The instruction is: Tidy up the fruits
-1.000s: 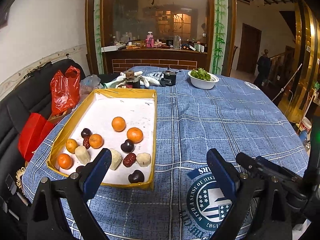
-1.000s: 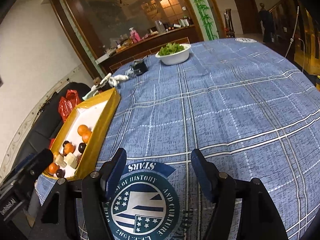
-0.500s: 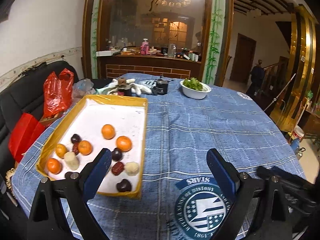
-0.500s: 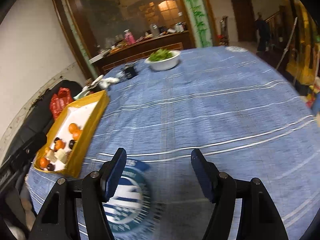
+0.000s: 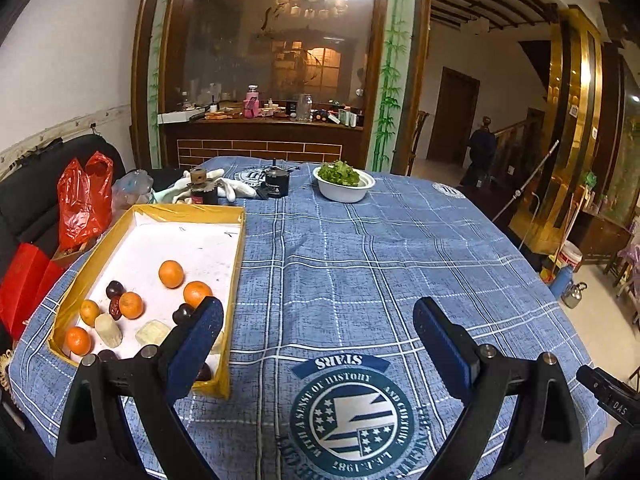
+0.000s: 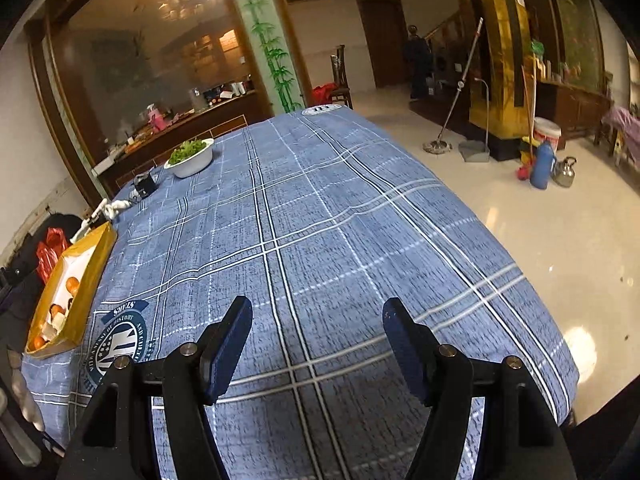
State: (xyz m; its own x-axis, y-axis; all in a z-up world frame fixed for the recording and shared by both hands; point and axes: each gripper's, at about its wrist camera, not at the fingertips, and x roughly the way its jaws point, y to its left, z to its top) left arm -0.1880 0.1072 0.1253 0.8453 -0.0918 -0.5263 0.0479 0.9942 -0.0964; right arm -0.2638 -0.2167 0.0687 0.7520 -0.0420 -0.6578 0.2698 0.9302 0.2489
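Observation:
A yellow-rimmed tray point(image 5: 236, 264) with a white floor sits at the table's left. It holds several oranges point(image 5: 171, 274), dark dates point(image 5: 114, 289) and pale chunks point(image 5: 108, 325). My left gripper point(image 5: 318, 334) is open and empty above the blue checked tablecloth point(image 5: 360, 264), right of the tray's near corner. My right gripper point(image 6: 318, 334) is open and empty above the cloth, far right of the tray point(image 6: 90, 276).
A white bowl of greens point(image 5: 343, 179) stands at the table's far side, also in the right wrist view point(image 6: 190, 157). White gloves point(image 5: 224, 188) and small dark jars point(image 5: 277, 184) lie behind the tray. Red bags point(image 5: 84, 200) sit on a black sofa to the left.
Both grippers have risen and pulled back. The right view has swung right, so the table's right edge and the floor show. Both stay open and empty.

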